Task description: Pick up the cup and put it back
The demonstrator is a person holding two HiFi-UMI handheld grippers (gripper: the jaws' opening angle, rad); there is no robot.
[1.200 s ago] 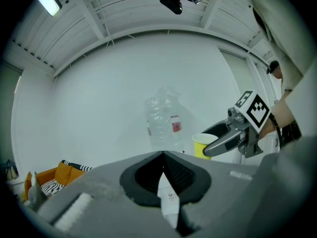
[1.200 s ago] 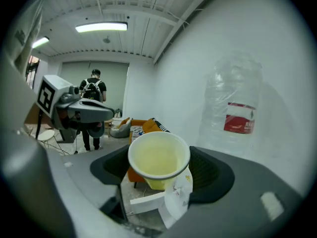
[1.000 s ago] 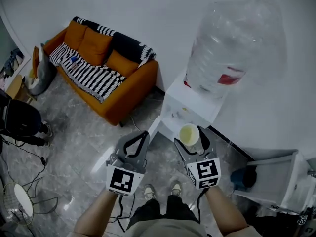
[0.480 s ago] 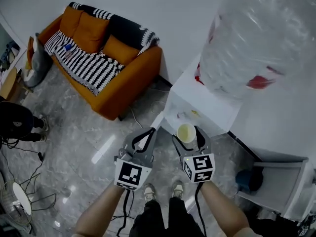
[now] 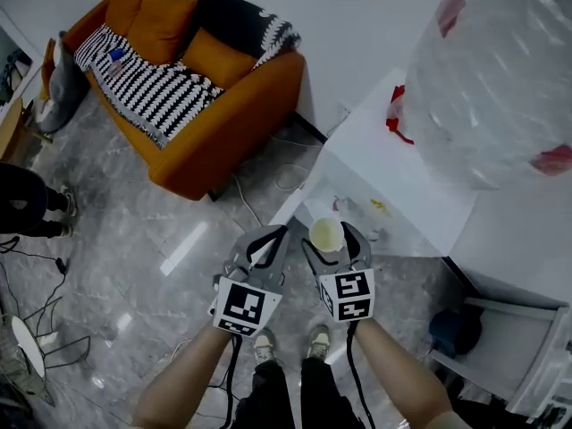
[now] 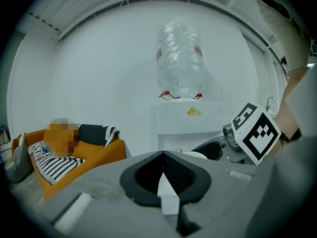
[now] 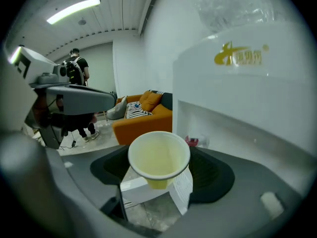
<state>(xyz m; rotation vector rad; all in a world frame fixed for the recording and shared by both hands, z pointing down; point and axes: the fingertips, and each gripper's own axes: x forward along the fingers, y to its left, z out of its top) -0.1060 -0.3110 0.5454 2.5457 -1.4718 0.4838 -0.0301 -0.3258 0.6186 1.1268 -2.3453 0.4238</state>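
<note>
I see the white water dispenser (image 5: pixel 384 181) on the right with its clear bottle (image 5: pixel 500 70) on top, and the orange sofa (image 5: pixel 206 105) at far left. Only the right gripper view shows the dispenser's gold logo (image 7: pixel 240 56); I can't read its characters. My left gripper (image 5: pixel 277 232) is closed on nothing. My right gripper (image 5: pixel 329 239) clamps the pale yellow cup (image 5: pixel 326 235), upright, near the dispenser's recess.
</note>
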